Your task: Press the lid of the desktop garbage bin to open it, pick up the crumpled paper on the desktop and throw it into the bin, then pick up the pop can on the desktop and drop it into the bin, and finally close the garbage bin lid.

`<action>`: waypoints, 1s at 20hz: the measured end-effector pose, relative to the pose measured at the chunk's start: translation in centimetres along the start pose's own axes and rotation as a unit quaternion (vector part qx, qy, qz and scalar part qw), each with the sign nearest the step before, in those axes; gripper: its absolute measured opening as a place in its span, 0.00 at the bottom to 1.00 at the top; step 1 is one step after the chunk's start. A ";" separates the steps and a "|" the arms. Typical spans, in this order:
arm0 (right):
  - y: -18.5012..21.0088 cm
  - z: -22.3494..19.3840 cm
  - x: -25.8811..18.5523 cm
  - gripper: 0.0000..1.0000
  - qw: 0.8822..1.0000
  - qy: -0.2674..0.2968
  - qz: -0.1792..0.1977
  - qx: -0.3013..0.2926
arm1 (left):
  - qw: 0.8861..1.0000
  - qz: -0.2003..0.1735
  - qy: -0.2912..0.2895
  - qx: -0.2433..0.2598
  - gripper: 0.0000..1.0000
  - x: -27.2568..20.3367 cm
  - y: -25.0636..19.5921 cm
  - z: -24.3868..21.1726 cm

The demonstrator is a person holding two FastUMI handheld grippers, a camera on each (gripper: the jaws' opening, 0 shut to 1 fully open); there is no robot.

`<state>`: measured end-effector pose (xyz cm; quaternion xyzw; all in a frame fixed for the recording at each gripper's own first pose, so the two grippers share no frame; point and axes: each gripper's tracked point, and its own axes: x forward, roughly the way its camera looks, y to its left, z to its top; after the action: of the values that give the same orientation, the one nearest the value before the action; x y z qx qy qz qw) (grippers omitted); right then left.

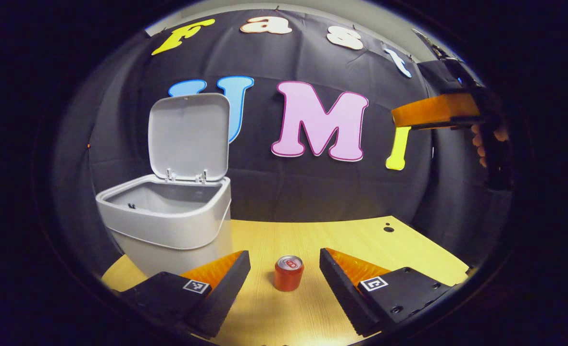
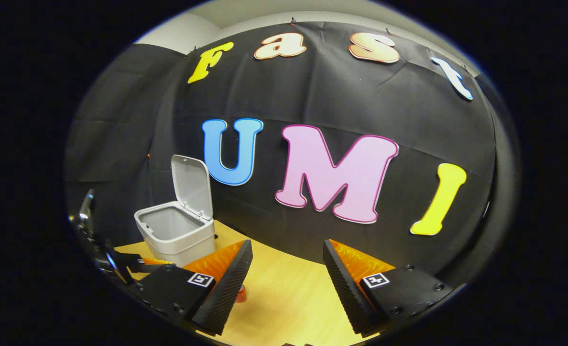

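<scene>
In the left gripper view, the left tongs [image 1: 284,266] are spread wide and grasp nothing, hovering low over the pale wooden bench [image 1: 341,235]. A small red metal pop can with a silver top [image 1: 289,273] stands upright on the bench between the two fingers and a little ahead of their tips, apart from both. To the left of the can stands the light grey plastic desktop garbage bin [image 1: 168,226], close to the left finger. Its hinged grey lid [image 1: 189,136] is raised upright at the back edge, leaving the mouth open; whether anything lies at the bottom of the bin cannot be told. High at the right of this view, well above the bench, the right tongs [image 1: 435,111] point toward the centre, held by a person's hand [image 1: 485,139] whose fingers wrap the handle.

In the right gripper view, the right tongs' fingers are likewise released and hold nothing. The bin sits at the lower left with its lid up. A sliver of the red can shows just beside the left finger's inner edge, mostly hidden behind it. The left tongs [image 2: 142,262] lie at the lower left edge, near the bin's base.
</scene>
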<state>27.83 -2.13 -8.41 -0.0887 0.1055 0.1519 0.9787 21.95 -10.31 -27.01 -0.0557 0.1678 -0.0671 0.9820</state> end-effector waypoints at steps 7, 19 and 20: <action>-2.1 -4.5 -0.6 0.96 0.999 0.040 0.013 -0.028 | 1.000 -0.005 0.010 0.021 0.99 6.7 -2.3 -3.6; -3.0 -6.9 1.4 0.96 0.998 0.065 0.008 -0.009 | 0.995 -0.001 0.098 0.023 0.99 12.8 -1.2 -10.6; -3.0 -7.1 1.5 0.96 0.998 0.069 0.006 -0.008 | 0.993 -0.001 0.115 0.017 0.98 12.9 -0.9 -11.7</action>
<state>28.93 -5.97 -15.18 -0.1061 0.1721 0.1520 0.9675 29.93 -14.16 -42.02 -0.0310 0.2783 -0.0768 0.9569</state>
